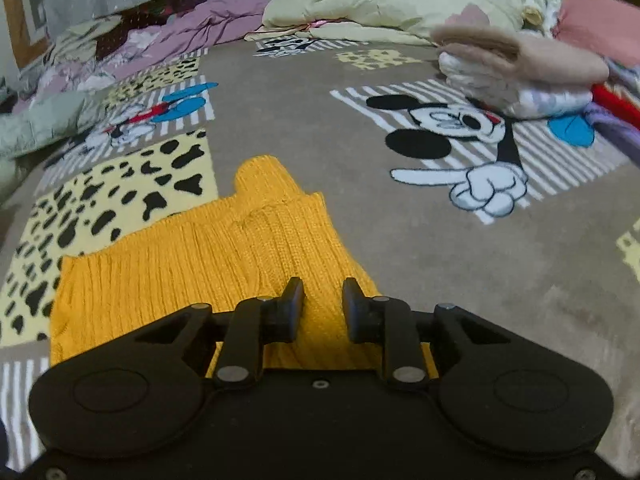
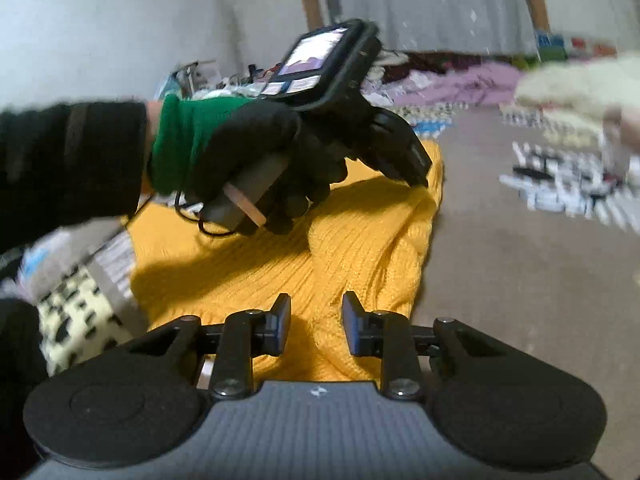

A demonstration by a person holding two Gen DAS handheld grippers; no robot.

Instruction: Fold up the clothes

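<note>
Sweater of yellow rib knit lies flat on the bed blanket, partly folded, with its long axis running away from both cameras. The left hand-held gripper is low over the near edge of the knit; its jaws are a little apart and the pads do not seem to press the fabric between them. In the right wrist view this same tool is further along the sweater, its tips at the far right edge, held by a black-gloved hand. The right hand-held gripper hovers over the near end, jaws slightly spread and holding nothing. Both stand close, so the next fold probably starts from the near edge. No brand or writing can be read; the blanket shows only cartoon mouse prints. Folded clothes are stacked well apart.
</note>
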